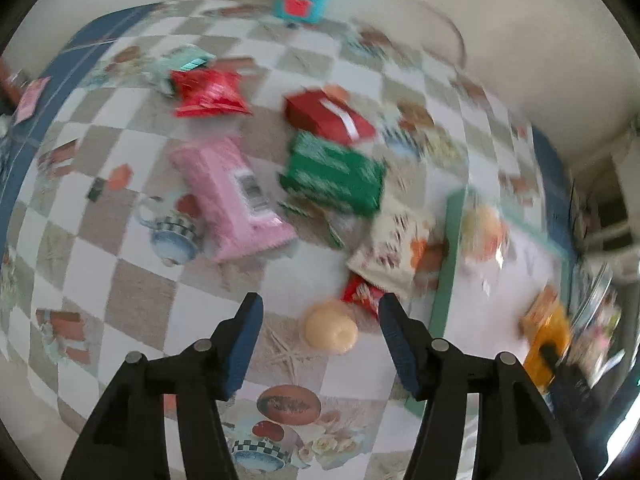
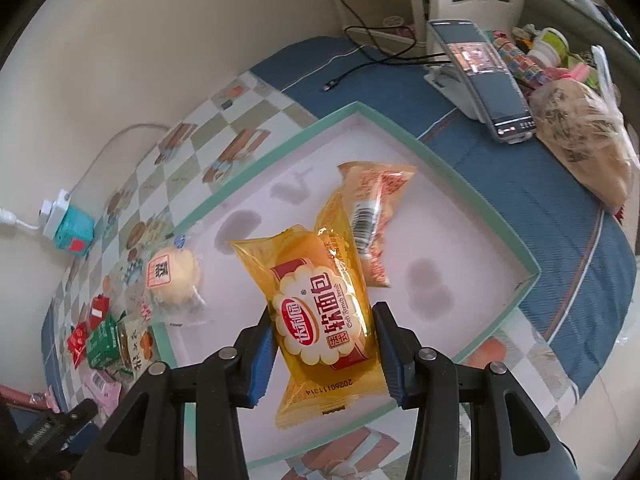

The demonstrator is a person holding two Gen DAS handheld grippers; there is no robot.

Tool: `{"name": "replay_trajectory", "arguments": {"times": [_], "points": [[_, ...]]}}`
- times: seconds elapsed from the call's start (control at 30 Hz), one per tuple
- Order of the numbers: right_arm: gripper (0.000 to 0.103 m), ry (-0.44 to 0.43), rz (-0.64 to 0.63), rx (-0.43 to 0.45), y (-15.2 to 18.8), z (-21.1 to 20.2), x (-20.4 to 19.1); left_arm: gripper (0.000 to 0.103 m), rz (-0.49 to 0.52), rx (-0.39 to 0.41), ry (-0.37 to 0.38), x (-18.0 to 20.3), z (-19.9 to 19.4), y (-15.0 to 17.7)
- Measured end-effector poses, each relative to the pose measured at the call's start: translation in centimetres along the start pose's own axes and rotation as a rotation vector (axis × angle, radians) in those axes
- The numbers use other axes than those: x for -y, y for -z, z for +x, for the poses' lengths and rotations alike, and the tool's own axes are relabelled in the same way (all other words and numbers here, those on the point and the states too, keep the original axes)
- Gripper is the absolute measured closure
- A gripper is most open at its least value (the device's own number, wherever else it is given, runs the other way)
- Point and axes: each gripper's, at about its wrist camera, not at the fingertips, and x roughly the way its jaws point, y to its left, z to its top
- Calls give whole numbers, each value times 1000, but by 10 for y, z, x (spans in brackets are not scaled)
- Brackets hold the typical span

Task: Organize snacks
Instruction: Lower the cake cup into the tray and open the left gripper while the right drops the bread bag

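Right gripper (image 2: pixel 324 344): jaws closed about halfway, blue pads pressed against both long sides of the yellow bread pack (image 2: pixel 320 320). Pack is held above the near part of the tray (image 2: pixel 496 216); long axis runs straight ahead along the fingers, tail seal toward the camera. Cannot tell whether its far end touches the tray floor.

In the tray beyond it: an orange packet (image 2: pixel 374 216), just past the bread pack's far end, and a wrapped bun (image 2: pixel 172 276) at the left wall, partly over the rim.

Left gripper (image 1: pixel 320 332): wide open, empty. View is motion-blurred. A round bun (image 1: pixel 330 330) lies on the cloth between the fingertips and slightly ahead, just outside the tray's left wall (image 1: pixel 446 256). Further out from that wall: cream bag (image 1: pixel 394 248), green box (image 1: pixel 334 174), pink pack (image 1: pixel 236 200), red box (image 1: pixel 328 114), red bag (image 1: pixel 210 94).

Judgement: bread pack is over the tray, so release looks like the next step. Left is the nearer gripper for the round bun.
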Motion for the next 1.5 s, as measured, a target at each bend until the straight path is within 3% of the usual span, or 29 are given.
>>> {"name": "replay_trajectory", "arguments": {"times": [0.17,0.2,0.23,0.27,0.53,0.8,1.0,1.27,1.37,1.43,1.47,1.5], "points": [[55,-4,-7,-6,2,0,-2,42,91,-76,-107,21,33,13],[55,-3,-6,-8,2,0,-1,48,102,-79,-128,24,38,15],[55,-3,-4,-10,2,1,-1,66,106,-80,-135,25,39,15],[55,-4,-2,-12,2,1,-1,72,109,-86,-128,26,42,16],[55,-12,3,-17,-1,3,-1,72,113,-70,-141,28,38,18],[55,21,50,-1,-5,4,12,72,122,60,-62,42,-9,10],[55,91,118,41,-11,0,34,72,251,115,26,91,-21,25],[54,154,194,39,-16,10,61,71,440,80,47,157,4,58],[47,161,214,63,-18,10,68,69,425,74,50,159,11,58],[24,164,222,56,-18,11,70,47,399,74,48,153,11,52],[23,163,229,58,-18,11,71,31,388,76,49,150,11,50],[23,159,228,58,-17,11,71,29,367,80,55,145,8,47]]}}
